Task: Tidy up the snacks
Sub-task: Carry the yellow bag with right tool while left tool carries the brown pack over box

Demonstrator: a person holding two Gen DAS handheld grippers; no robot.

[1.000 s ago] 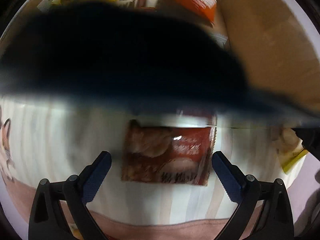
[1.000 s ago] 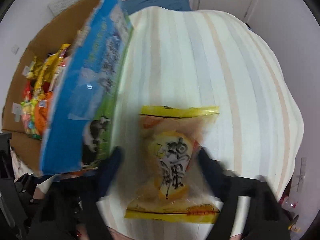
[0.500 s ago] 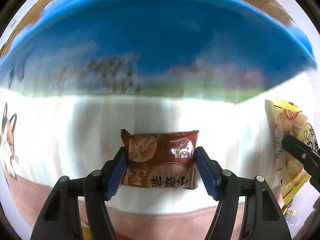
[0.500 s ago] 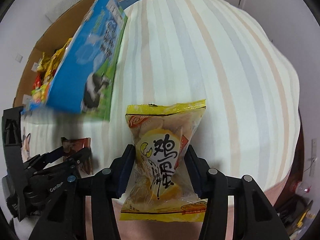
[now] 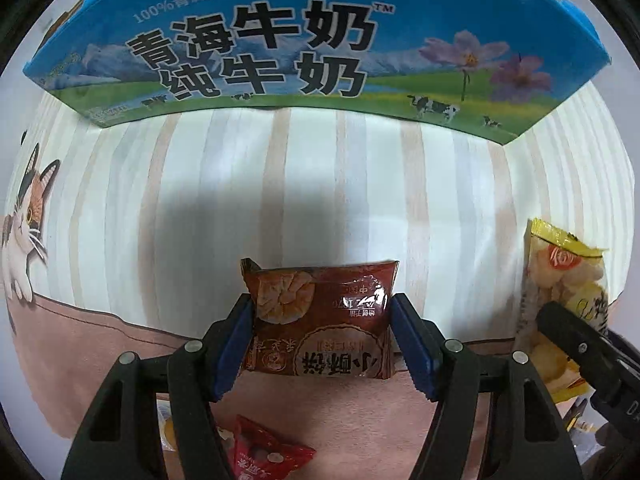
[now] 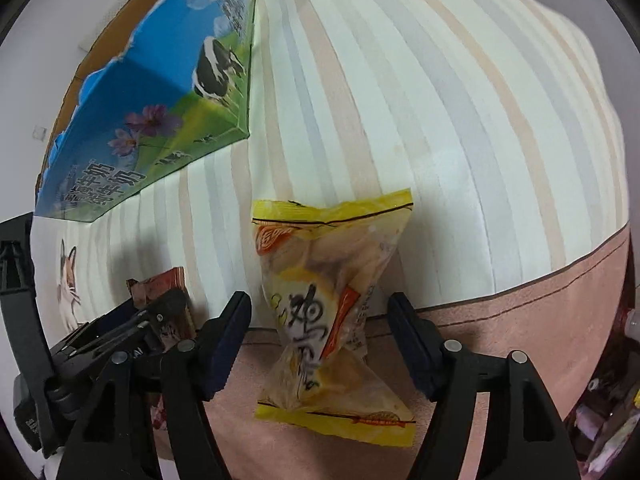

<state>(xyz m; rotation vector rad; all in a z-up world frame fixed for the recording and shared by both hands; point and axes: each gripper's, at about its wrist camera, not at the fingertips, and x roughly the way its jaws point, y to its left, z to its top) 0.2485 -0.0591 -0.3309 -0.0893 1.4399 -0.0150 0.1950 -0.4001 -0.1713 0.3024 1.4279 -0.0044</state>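
My left gripper (image 5: 322,304) is shut on a brown snack packet (image 5: 320,332), its blue pads pressing both short sides. In the right wrist view a yellow snack packet (image 6: 320,264), pinched at the waist, lies between the fingers of my right gripper (image 6: 319,302). Its jaws are opening and a gap shows on each side of the packet. The left gripper (image 6: 160,312) with the brown packet (image 6: 160,284) shows at the left there. The yellow packet (image 5: 560,272) sits at the right of the left wrist view.
A blue milk carton box (image 5: 280,40) stands on the striped cloth (image 5: 320,184) beyond both packets, also seen as the box (image 6: 160,92) at upper left. A red packet (image 5: 264,456) lies below my left fingers. The cloth has a cat print (image 5: 28,216) and a pink border.
The left jaws closed onto the brown packet and drew back from the blue box. The right jaws squeezed the yellow packet, then parted from it. The box has receded in both views.
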